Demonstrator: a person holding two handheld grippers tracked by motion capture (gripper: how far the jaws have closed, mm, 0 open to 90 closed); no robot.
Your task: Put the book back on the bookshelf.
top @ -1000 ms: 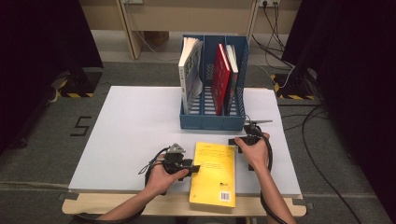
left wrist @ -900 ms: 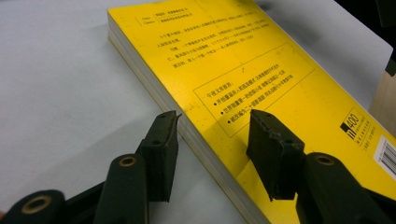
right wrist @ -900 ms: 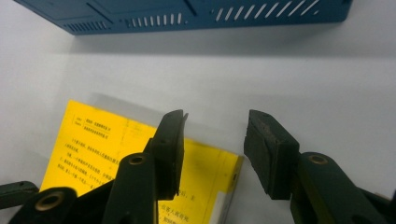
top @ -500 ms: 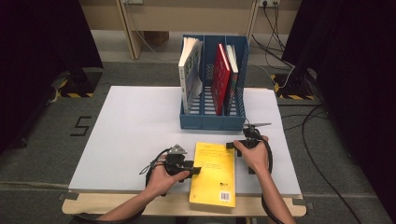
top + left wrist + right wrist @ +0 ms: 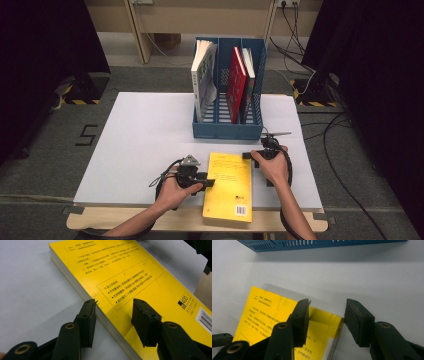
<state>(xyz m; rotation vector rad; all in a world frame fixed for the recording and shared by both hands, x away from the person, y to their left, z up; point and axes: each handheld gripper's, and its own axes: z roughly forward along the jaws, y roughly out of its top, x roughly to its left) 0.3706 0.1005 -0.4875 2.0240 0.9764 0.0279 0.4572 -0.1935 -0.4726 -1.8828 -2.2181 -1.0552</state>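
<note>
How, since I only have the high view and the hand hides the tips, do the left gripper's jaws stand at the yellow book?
Observer: The left gripper is open astride the yellow book at its page edge: one jaw over the cover, the other beside it over the table.
Operator: And the right gripper?
Observer: The right gripper straddles the book's far corner without pressing on it; its jaws have just been opening, then closing slightly.

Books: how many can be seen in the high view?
4. A yellow book lies flat at the table's near edge; a white book leans in the blue rack's left slot; a red book and a pale-covered book stand right. Thinner ones may be hidden.
</note>
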